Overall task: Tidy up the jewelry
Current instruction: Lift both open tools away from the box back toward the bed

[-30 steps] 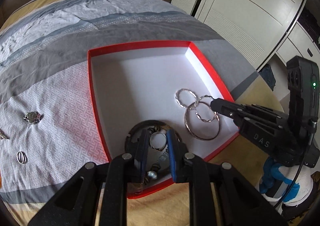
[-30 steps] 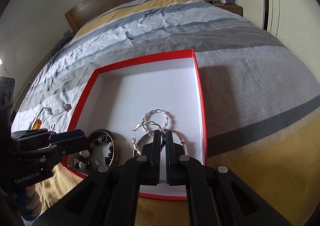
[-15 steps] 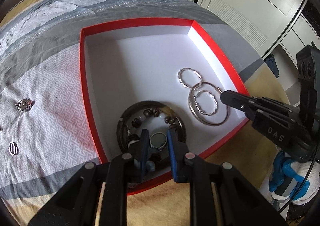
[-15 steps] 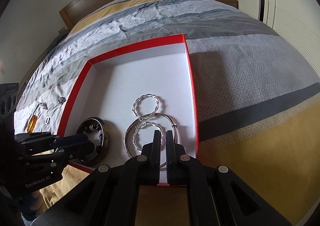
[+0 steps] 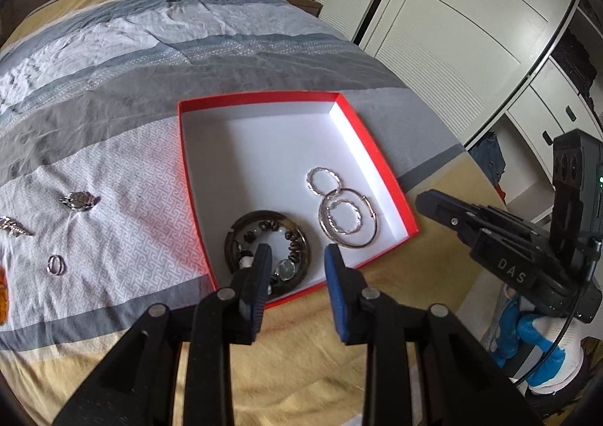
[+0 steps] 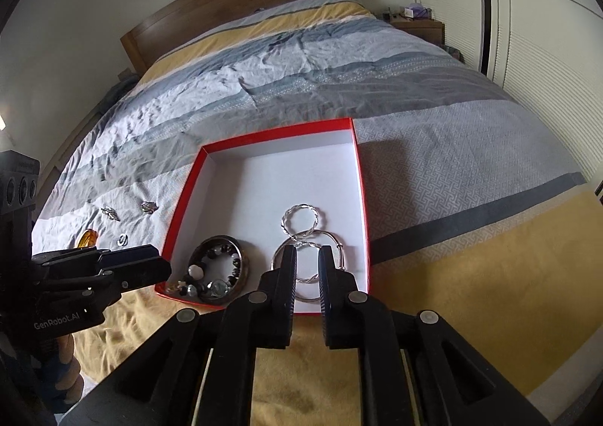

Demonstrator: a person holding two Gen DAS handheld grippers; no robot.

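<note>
Left fingers (image 5: 262,277) apart, empty, above the dish (image 5: 268,256) in the box (image 5: 377,154) | right gripper (image 6: 307,267) slightly parted, empty, over hoops (image 6: 301,222) | loose pieces (image 5: 80,199) left, likely next

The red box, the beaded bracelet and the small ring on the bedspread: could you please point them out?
red box (image 5: 377,158), left wrist view, right wall.
beaded bracelet (image 5: 296,243), left wrist view, dark beads.
small ring (image 5: 55,264), left wrist view, its band.

We read "DAS" on the body of the right tongs (image 5: 510,269) and "GenRobot.AI" on the body of the left tongs (image 6: 62,314); nothing else is legible.
</note>
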